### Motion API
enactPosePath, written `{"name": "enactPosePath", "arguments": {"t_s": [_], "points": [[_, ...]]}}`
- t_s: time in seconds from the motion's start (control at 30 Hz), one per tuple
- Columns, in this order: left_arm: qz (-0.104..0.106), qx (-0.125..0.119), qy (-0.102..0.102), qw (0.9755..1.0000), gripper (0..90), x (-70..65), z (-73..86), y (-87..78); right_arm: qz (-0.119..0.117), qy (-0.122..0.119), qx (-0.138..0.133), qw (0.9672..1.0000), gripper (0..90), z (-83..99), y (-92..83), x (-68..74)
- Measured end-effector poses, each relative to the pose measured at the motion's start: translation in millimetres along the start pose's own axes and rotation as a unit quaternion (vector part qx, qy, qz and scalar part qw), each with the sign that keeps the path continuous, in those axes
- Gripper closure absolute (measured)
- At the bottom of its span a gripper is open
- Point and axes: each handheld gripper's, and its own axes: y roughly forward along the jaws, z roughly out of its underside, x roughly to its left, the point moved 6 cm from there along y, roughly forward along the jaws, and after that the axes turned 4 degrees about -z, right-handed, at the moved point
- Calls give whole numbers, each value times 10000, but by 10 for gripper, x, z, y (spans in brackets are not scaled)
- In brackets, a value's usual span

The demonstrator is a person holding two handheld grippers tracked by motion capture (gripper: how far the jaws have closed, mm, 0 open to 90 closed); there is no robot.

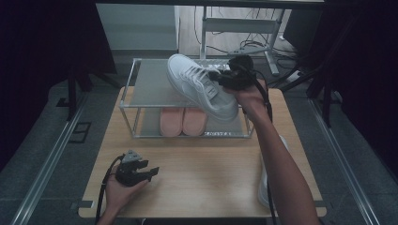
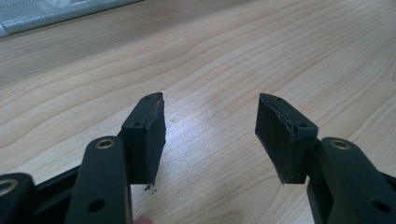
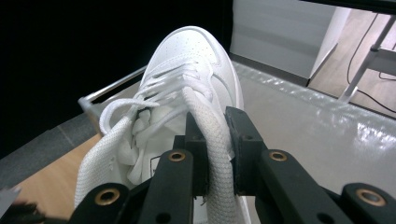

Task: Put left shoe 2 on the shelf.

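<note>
1. The right gripper (image 1: 224, 79) clamps the white sneaker's (image 1: 201, 86) collar (image 3: 215, 154), so the shoe hangs toe toward 11 o'clock above the rack's (image 1: 127, 87) top shelf.
2. Pink shoes (image 1: 183, 121) already fill the lower shelf, so the top looks like the target.
3. The left gripper (image 1: 149, 172) waits at 7 o'clock on the counter (image 1: 206, 173), jaws apart and empty.
4. Another white shoe (image 1: 264, 187) lies at 4 o'clock, beside the arm.

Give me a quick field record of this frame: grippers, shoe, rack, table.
right gripper: shut on the white sneaker, clamping its collar, held above the rack's top shelf
left gripper: open, nothing between the jaws, low over the table
rack: two-tier, at the table's far edge
lower shelf: pink shoes, side by side
</note>
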Motion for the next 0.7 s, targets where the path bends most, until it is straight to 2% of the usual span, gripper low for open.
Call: {"name": "enactPosePath", "arguments": {"t_s": [0.23, 0.4, 0.57, 0.7], "points": [[-8, -41, 2, 10000, 432, 31, -6, -20, 144, 208, 31, 9997, 804, -148, 269, -132], [-14, -35, 0, 10000, 432, 37, -4, -9, 382, 408, 85, 9984, 804, -223, 454, -236], [-10, -23, -9, 10000, 432, 39, -2, -14, 618, 547, 107, 9965, 804, -326, 617, -315], [-8, -47, -41, 10000, 432, 46, -2, -16, 771, 835, 75, 9935, 804, -347, 744, -381]]}}
